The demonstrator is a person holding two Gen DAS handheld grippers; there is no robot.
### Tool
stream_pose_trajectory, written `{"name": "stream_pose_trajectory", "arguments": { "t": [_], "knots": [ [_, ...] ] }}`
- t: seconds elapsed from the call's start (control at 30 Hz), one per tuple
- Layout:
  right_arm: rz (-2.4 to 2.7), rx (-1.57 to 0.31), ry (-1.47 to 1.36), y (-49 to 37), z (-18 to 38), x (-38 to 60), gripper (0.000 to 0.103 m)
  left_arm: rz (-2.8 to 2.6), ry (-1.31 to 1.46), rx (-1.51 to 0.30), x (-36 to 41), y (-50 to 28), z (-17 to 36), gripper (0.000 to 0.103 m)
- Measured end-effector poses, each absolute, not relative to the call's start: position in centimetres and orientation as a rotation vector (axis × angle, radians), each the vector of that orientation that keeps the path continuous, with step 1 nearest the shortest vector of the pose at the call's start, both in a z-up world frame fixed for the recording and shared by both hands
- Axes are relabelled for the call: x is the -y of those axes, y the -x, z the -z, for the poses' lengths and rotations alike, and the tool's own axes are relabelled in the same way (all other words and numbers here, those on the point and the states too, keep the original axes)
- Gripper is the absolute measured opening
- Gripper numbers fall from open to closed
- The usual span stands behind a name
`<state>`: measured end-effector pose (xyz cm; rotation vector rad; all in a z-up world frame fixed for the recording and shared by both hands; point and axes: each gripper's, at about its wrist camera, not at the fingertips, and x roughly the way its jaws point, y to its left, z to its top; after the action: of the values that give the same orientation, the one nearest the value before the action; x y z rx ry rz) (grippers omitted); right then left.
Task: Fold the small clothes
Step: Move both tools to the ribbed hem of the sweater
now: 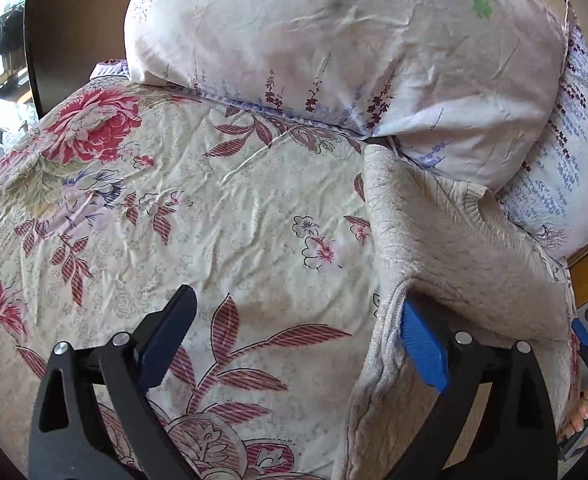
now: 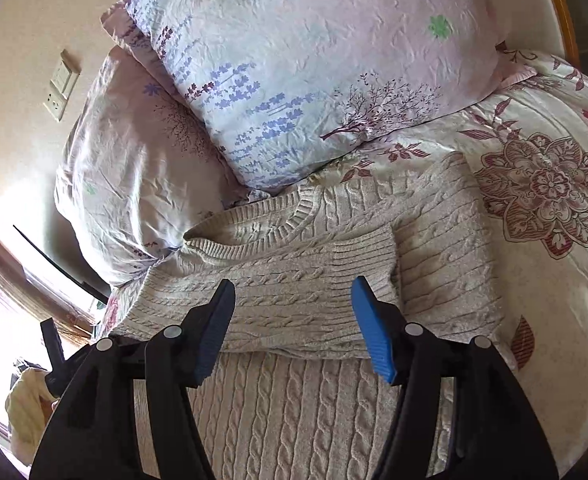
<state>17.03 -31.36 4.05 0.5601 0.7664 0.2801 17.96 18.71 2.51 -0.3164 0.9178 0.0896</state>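
The right hand-held gripper [image 2: 290, 328] hovers with jaws apart over the cream cable-knit sweater [image 2: 326, 280], which lies on the floral bedspread [image 2: 554, 184] below two pillows [image 2: 294, 80]. The left hand-held gripper [image 1: 294, 336], jaws apart, stands beside the sweater's edge.

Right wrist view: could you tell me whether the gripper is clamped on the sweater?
No: the right gripper is open, its fingers spread wide above the sweater, with no knit pinched between them.

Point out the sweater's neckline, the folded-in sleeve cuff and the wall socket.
sweater neckline [image 2: 254, 224]: right wrist view, on the ribbed collar band.
sleeve cuff [image 2: 364, 258]: right wrist view, on the ribbed end of the sleeve.
wall socket [image 2: 56, 106]: right wrist view, on its faceplate.
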Motion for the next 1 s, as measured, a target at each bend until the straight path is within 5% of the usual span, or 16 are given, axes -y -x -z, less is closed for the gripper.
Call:
{"name": "stream_pose_trajectory", "arguments": {
  "t": [0.3, 0.53, 1.0],
  "knots": [
    [-0.297, -0.804, -0.566, -17.3, -3.3, 30.9, 0.072, -0.257, 0.005, -0.975, -18.2, -16.8, -3.8, 0.101],
    [-0.314, -0.821, -0.61, -17.9, -2.9, 30.9, 0.077, 0.049, 0.142, -0.702, -14.8, -15.0, -8.5, 0.1],
    [-0.24, -0.879, -0.616, -18.8, -0.8, 31.1, 0.083, 0.157, 0.165, -0.939, -7.6, -21.7, -2.1, 0.09]
  ]
}}
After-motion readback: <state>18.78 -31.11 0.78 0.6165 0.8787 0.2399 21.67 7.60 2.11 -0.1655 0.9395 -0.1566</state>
